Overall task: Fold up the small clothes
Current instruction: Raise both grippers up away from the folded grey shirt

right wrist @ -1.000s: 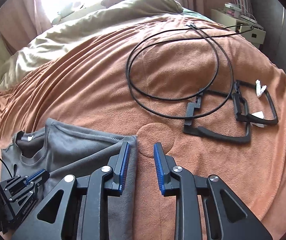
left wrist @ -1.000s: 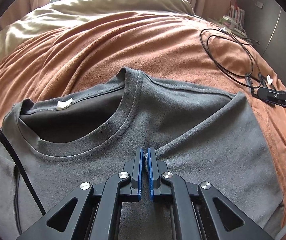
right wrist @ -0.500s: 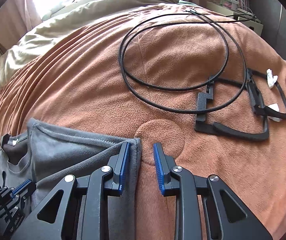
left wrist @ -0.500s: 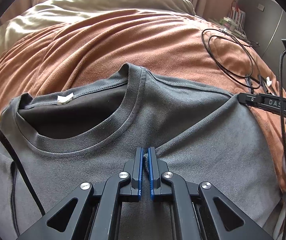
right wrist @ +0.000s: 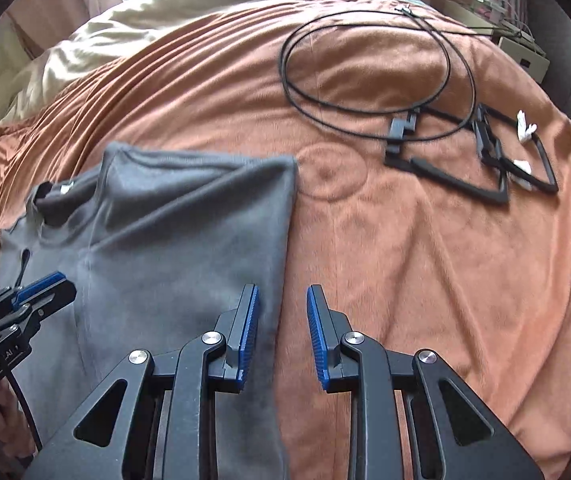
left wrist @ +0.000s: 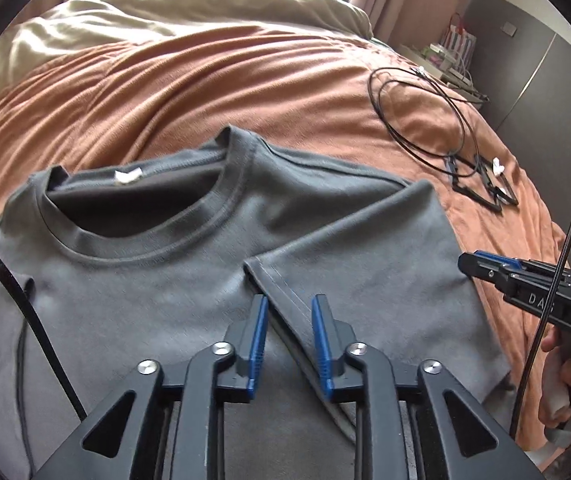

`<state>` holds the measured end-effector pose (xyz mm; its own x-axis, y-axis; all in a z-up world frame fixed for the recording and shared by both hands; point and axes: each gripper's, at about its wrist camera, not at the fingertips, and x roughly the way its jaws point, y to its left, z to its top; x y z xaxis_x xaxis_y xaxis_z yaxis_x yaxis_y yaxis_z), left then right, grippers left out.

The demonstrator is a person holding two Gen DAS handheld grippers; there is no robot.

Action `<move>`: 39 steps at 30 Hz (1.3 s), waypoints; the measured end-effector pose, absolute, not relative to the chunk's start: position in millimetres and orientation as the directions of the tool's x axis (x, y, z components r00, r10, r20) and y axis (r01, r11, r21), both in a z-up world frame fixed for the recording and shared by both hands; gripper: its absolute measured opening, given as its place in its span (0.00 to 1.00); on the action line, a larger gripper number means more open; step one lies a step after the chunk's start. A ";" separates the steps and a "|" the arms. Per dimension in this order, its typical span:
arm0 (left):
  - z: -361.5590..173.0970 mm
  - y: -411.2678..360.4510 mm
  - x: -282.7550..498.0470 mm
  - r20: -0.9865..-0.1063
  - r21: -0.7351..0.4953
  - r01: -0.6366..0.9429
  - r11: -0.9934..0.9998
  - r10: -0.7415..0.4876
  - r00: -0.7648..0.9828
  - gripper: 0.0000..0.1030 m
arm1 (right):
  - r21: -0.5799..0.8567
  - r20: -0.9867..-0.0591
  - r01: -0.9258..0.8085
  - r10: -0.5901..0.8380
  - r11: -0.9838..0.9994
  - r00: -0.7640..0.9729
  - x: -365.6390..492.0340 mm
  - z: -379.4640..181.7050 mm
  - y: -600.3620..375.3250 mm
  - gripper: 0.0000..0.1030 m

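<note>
Left wrist: T-shirt (left wrist: 145,300) beneath open tool (left wrist: 285,320)

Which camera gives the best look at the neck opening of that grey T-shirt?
The left wrist view: the T-shirt collar and white tag show fully. The right wrist view catches only a squashed sliver of the collar at far left.

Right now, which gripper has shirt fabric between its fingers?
The left gripper: the folded sleeve hem of the grey T-shirt runs between its just-opened jaws, untouched. The right gripper is open at the shirt's edge, over the brown blanket.
</note>
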<state>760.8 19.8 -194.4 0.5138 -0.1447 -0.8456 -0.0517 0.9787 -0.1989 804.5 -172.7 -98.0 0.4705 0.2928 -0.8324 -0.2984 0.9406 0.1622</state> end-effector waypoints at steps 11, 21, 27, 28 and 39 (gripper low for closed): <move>-202.6 -1.2 724.7 -0.876 -0.194 -0.039 0.980 -0.155 0.457 0.27 | 0.169 -0.828 -0.317 0.309 0.933 0.468 749.7 -86.0 -185.3 0.22; -137.9 13.0 645.0 -0.845 -0.229 -0.031 0.973 -0.183 0.503 0.32 | 0.150 -0.836 -0.307 0.287 0.940 0.468 657.6 -46.3 -210.7 0.22; -84.9 22.7 585.0 -0.810 -0.206 -0.022 0.978 -0.158 0.564 0.50 | 0.148 -0.801 -0.278 0.280 0.949 0.530 590.7 3.3 -237.6 0.51; -76.5 24.3 572.7 -0.805 -0.207 -0.021 0.978 -0.158 0.571 0.50 | 0.157 -0.793 -0.273 0.286 0.949 0.538 578.0 11.7 -243.1 0.54; -16.9 37.6 454.5 -0.722 -0.200 -0.022 0.979 -0.132 0.679 0.94 | 0.131 -0.732 -0.258 0.269 0.957 0.626 426.1 79.8 -263.4 0.87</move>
